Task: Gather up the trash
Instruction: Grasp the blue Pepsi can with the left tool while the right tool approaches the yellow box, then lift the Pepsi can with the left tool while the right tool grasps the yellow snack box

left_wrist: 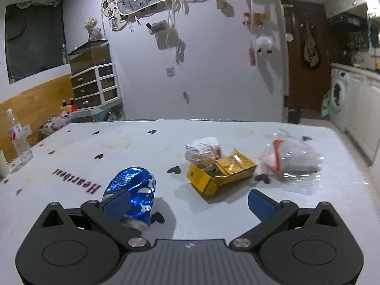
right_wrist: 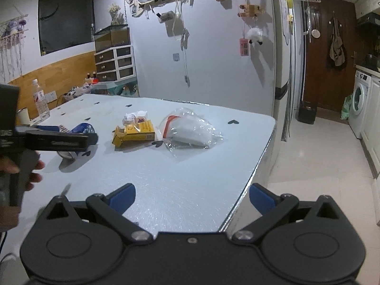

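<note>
Both jaws spread; blue can (left_wrist: 133, 190) touching left gripper (left_wrist: 190, 204) left finger.

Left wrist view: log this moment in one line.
left gripper: open, beside crushed blue can | right gripper: open, empty | yellow box: untouched

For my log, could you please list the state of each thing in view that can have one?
Left tool: open, its left finger by the can.
Right tool: open, empty, above the table edge.
Can: blue, crushed, on its side.
Box: yellow, flaps open, lying flat.
Paper: crumpled, behind the box.
Bag: clear, crumpled, lying on the table.
Bottle: upright, capped.
</note>
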